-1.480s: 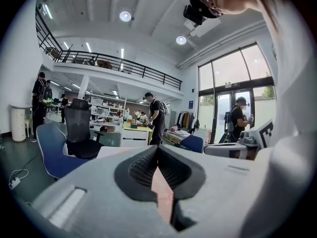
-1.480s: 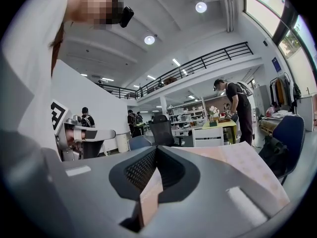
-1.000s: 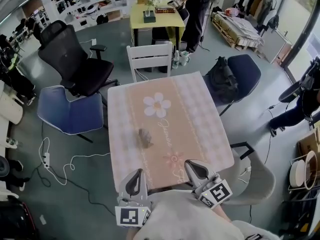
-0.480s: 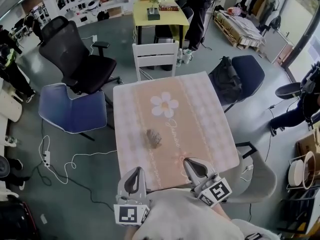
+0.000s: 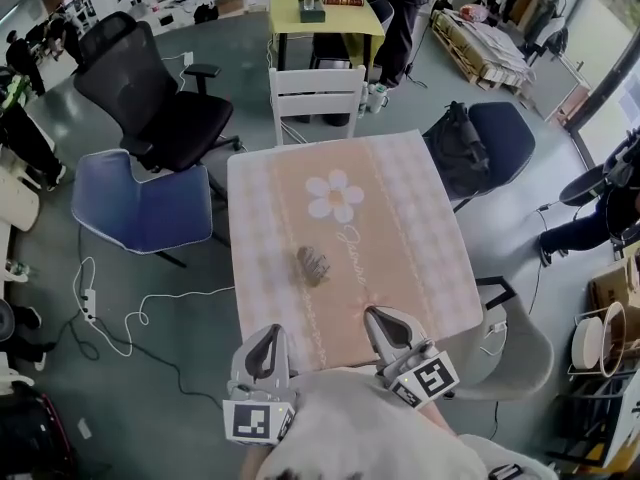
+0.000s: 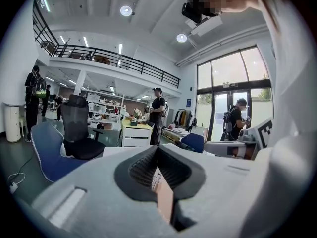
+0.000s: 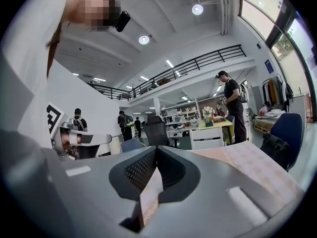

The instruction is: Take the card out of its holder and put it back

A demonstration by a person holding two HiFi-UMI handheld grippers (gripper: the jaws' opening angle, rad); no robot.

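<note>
**Head view.** A table (image 5: 400, 218) under a pink checked cloth with a flower print (image 5: 335, 196) fills the centre. The card holder (image 5: 313, 265) lies on the cloth near its middle, below the flower and just left of the script lettering. It is a small grey-brown object. Its long axis seems to run from upper left to lower right, though it is too small to be sure, and no card can be made out in it. The left gripper (image 5: 268, 340) and right gripper (image 5: 380, 320) sit at the near table edge, both pointing across the table and well apart from the holder. A white chair (image 5: 317, 103) stands at the far side.

**Left gripper view.** The left gripper (image 6: 157, 150) has its jaws together with nothing between them. Only cloth shows through the slit below the tips. This view adds a mezzanine railing (image 6: 114, 58) and a standing person (image 6: 158, 115). The holder is seen only from the head camera.

**Right gripper view.** The right gripper (image 7: 156, 151) has its jaws likewise pressed together and empty. The tabletop runs off to the right, and a yellow table (image 7: 218, 125) stands beyond.
</note>
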